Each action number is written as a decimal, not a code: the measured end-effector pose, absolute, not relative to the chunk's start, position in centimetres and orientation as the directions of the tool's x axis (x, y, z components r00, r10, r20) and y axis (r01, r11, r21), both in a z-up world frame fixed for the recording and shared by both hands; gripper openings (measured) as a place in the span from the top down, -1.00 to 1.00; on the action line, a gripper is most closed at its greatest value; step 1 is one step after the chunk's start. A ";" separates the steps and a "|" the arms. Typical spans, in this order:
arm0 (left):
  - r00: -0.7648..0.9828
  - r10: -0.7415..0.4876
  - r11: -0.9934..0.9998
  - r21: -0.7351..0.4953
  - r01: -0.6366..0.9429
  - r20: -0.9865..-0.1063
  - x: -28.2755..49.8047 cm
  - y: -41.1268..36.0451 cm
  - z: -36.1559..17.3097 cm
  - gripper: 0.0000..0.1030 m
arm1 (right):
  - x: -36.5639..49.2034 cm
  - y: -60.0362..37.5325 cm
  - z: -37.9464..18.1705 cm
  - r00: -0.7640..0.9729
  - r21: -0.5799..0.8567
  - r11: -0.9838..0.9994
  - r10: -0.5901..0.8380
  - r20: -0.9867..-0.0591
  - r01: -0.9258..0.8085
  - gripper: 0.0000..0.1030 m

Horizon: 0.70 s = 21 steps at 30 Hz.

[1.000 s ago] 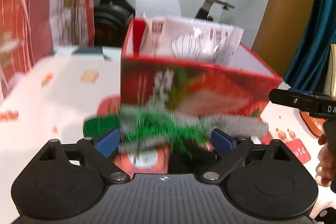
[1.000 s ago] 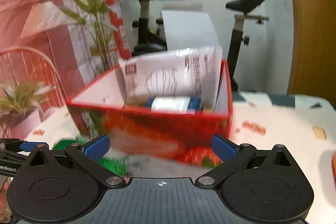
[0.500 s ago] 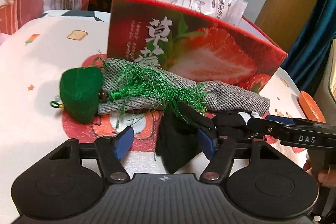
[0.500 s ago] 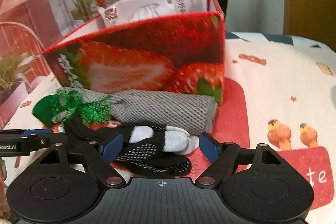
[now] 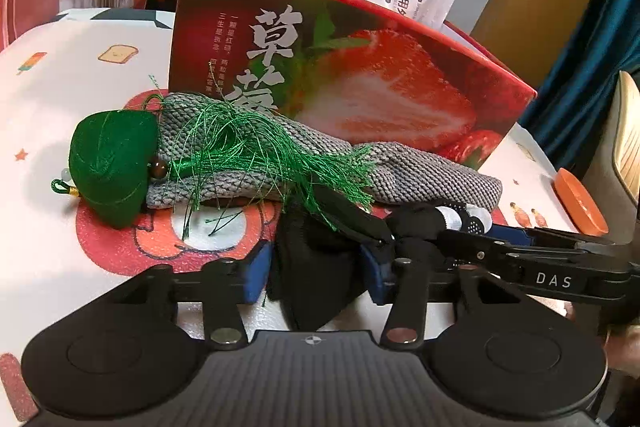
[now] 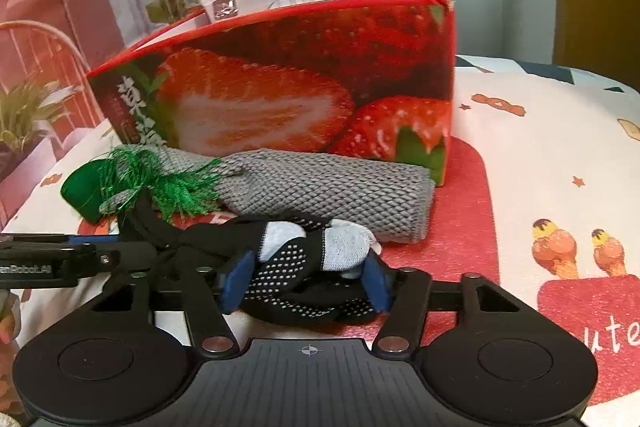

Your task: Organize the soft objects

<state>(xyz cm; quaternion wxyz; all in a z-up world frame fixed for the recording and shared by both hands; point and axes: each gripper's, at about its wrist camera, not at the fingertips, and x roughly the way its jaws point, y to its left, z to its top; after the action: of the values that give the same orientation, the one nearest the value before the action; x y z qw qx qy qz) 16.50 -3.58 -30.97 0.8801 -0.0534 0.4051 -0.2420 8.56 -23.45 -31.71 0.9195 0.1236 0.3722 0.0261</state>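
A: Where does the black sock (image 6: 304,267) lie from the two tools?

B: On the surface (image 5: 80,251) in front of the strawberry box (image 5: 360,67), just beside the grey knitted cloth (image 6: 320,195). Its long axis runs sideways, from one tool to the other.

A: Who has which end?

B: The left gripper (image 5: 316,263) has the plain black end between its fingers (image 5: 256,267). The right gripper (image 6: 304,281) straddles the dotted end with the pale grey patches.

A: Are they gripping?

B: Both have just been closing, with sock between the fingers. The left looks pressed onto the cloth; the right seems to touch both sides too, so I judge both have hold.

A: And next?

B: Probably a level lift toward the box, clear of the green tassel (image 5: 256,155) draped nearby.
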 end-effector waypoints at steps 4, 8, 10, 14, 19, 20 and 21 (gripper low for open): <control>0.548 -0.475 0.873 -0.289 0.394 -0.688 16.1 -3.9 -31.0 0.55 | 8.5 -23.1 -31.6 0.715 0.257 0.966 0.164 -0.679 0.022 0.37; 0.551 -0.473 0.874 -0.286 0.394 -0.688 15.8 -3.8 -30.7 0.73 | 8.4 -22.7 -31.5 0.703 0.279 0.960 0.205 -0.681 -0.010 0.58; 0.553 -0.464 0.880 -0.285 0.381 -0.692 15.5 -3.2 -30.5 0.78 | 8.3 -22.4 -31.4 0.702 0.275 0.961 0.210 -0.680 -0.021 0.70; 0.546 -0.476 0.875 -0.312 0.369 -0.689 15.4 -2.8 -30.4 0.78 | 8.1 -22.3 -31.0 0.709 0.275 0.961 0.214 -0.672 -0.029 0.79; 0.545 -0.503 0.861 -0.333 0.384 -0.671 15.0 -2.6 -29.8 0.78 | 7.7 -22.2 -30.3 0.720 0.282 0.958 0.227 -0.656 -0.046 0.84; 0.541 -0.510 0.857 -0.339 0.389 -0.668 14.9 -2.6 -29.7 0.78 | 7.6 -22.2 -30.1 0.724 0.279 0.959 0.227 -0.651 -0.050 0.84; 0.537 -0.517 0.852 -0.344 0.394 -0.666 14.8 -2.6 -29.6 0.78 | 7.5 -22.2 -29.9 0.729 0.277 0.959 0.228 -0.646 -0.054 0.85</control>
<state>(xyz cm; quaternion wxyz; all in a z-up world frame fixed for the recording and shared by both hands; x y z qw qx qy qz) 14.82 -2.58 -29.61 0.8734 -0.0762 0.4040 -0.2609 7.48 -22.16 -29.88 0.9219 0.1203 0.3601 0.0764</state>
